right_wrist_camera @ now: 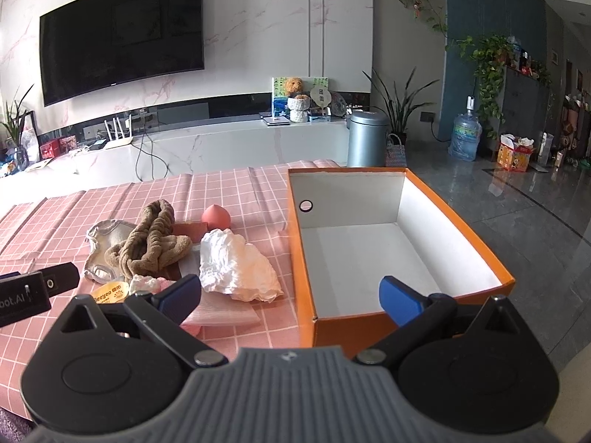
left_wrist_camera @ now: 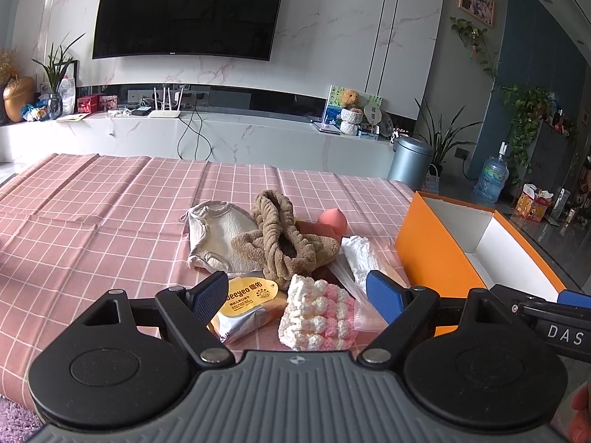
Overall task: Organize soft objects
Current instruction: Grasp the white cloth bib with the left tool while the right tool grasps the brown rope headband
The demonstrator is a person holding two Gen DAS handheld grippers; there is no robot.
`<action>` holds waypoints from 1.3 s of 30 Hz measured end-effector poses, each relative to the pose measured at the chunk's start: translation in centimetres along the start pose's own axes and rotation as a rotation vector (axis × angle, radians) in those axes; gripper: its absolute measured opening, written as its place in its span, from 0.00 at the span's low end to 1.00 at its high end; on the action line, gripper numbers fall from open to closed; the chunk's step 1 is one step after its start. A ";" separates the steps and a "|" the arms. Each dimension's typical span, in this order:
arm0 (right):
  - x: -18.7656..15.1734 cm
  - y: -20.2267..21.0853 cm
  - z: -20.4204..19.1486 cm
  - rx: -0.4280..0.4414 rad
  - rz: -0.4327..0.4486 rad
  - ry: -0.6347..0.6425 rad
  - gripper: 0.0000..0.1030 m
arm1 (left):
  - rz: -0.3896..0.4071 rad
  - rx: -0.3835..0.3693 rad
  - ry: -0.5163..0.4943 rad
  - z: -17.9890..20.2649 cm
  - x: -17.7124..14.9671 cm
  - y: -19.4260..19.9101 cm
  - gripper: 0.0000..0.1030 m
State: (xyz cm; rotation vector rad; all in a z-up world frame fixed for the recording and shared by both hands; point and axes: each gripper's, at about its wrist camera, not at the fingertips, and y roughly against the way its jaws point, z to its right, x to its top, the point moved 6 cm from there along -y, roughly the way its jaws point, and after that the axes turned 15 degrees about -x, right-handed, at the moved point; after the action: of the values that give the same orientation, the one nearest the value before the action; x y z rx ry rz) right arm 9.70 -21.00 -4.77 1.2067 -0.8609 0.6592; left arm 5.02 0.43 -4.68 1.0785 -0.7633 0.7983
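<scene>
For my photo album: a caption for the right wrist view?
Open tongs hover between a pile of soft things and an empty orange box on a pink checked cloth.

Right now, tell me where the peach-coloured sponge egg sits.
The sponge egg rests on the pink checked tablecloth at the far edge of the pile, just behind the brown twisted headband and left of the orange box.

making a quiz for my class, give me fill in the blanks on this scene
The orange box holds ____.
The brown braided headband lies partly on a ____ cloth.
The left gripper and the right gripper are both ____.
The tablecloth is pink with ____ lines.

Answers: nothing; cream; open; white
</scene>
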 end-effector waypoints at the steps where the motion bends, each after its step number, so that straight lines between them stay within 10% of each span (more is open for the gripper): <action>1: 0.0 0.0 -0.3 0.008 0.006 0.008 0.98 | -0.007 -0.008 0.004 -0.1 0.1 -0.1 0.95; 14: 0.6 -1.3 -5.8 0.193 0.023 0.195 0.78 | -0.104 -0.051 0.075 -3.9 1.2 -1.6 0.78; 20: 1.9 -3.8 -9.9 0.290 -0.006 0.247 0.91 | -0.142 -0.021 0.084 -6.8 2.2 -3.4 0.77; 39: 6.0 -15.9 -22.7 0.363 -0.129 0.338 0.90 | -0.160 0.042 0.199 -16.2 4.9 -12.0 0.76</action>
State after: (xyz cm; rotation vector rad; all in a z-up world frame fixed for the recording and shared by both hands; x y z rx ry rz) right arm 30.73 -2.98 -10.69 1.4081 -0.3854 0.9084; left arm 20.02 13.52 -10.55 1.0655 -0.4884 0.7740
